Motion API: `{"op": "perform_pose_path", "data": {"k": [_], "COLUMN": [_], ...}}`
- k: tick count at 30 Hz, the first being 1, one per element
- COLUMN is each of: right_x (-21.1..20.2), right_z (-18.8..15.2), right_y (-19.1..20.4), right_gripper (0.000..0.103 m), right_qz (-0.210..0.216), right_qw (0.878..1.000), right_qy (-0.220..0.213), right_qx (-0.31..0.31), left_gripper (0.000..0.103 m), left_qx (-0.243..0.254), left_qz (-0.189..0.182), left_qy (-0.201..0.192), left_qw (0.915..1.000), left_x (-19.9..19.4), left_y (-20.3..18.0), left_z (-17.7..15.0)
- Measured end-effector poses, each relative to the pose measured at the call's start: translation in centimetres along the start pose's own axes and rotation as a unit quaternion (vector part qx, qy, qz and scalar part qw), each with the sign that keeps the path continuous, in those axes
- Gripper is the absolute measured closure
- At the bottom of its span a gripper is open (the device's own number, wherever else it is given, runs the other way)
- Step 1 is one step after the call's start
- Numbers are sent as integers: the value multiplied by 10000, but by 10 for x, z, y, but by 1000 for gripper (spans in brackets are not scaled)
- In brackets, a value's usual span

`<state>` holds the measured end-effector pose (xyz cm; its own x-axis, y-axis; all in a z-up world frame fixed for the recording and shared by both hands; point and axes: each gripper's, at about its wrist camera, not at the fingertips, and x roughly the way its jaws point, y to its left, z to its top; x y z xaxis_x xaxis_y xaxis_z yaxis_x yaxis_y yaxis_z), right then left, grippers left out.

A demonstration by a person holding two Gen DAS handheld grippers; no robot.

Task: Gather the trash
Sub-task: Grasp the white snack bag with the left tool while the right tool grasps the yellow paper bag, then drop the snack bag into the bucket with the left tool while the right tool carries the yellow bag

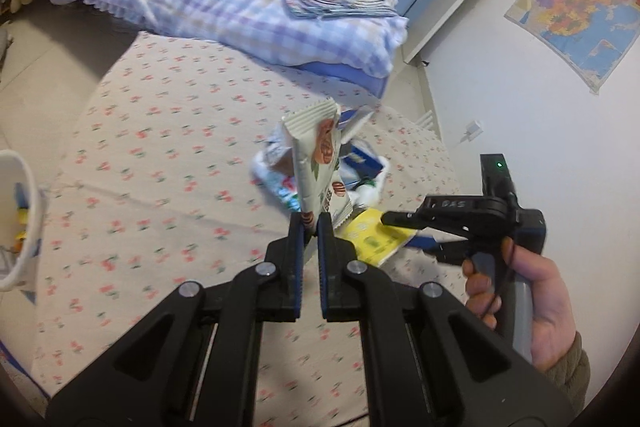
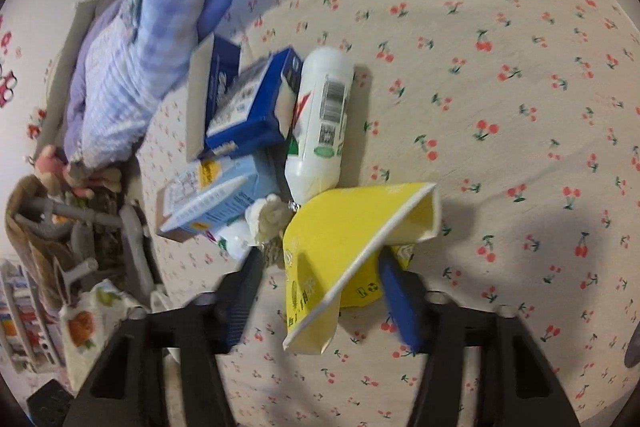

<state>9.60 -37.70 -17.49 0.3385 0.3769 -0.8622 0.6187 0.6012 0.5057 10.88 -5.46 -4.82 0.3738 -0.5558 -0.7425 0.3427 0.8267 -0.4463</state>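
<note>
Jaws of the left gripper pinch a white snack wrapper above the bed; right gripper straddles a yellow carton, contact unclear

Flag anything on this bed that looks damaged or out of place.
A heap of trash lies on the cherry-print sheet: a squashed, torn-open yellow carton, a white bottle on its side, an open blue box and a crumpled tissue.
</note>
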Motion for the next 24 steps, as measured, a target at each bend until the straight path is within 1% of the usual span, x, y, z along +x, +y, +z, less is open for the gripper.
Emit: {"op": "perform_pose_path", "data": {"k": [1,2,4,5,8,13,17,21,24], "right_x": [4,6,-2,-13,-40,-61,-61,-54,-50], "right_z": [-1,-2,-4,-6,-12,-18,-23,-36,-46], "right_y": [1,4,9,13,24,37,63,101,126], "right_gripper": [82,89,98,99,99,99,99,99,99], "right_qz": [-63,-135,-139,-62,-38,49,134,252,336], "right_qw": [10000,9999,9996,9992,9966,9924,9885,9826,9777], "right_qy": [14,-5,-129,-279,-650,-1026,-1136,-1141,-1140], "right_qx": [-37,-85,-197,-263,-494,-679,-985,-1445,-1729], "left_gripper": [96,96,96,96,96,96,96,96,96], "left_qx": [-9,-19,-41,-39,-54,-187,-421,-527,-784], "left_qz": [60,103,167,201,302,572,727,1048,1096], "left_qy": [21,39,66,58,-7,-85,-88,-190,-216], "left_qw": [10000,9999,9998,9998,9995,9981,9964,9929,9906], "left_x": [-5,-10,-19,-25,-41,-57,-68,-79,-87], "left_y": [7,14,25,31,48,75,101,127,151], "left_z": [-2,-4,-6,-7,-7,-1,1,2,0]}}
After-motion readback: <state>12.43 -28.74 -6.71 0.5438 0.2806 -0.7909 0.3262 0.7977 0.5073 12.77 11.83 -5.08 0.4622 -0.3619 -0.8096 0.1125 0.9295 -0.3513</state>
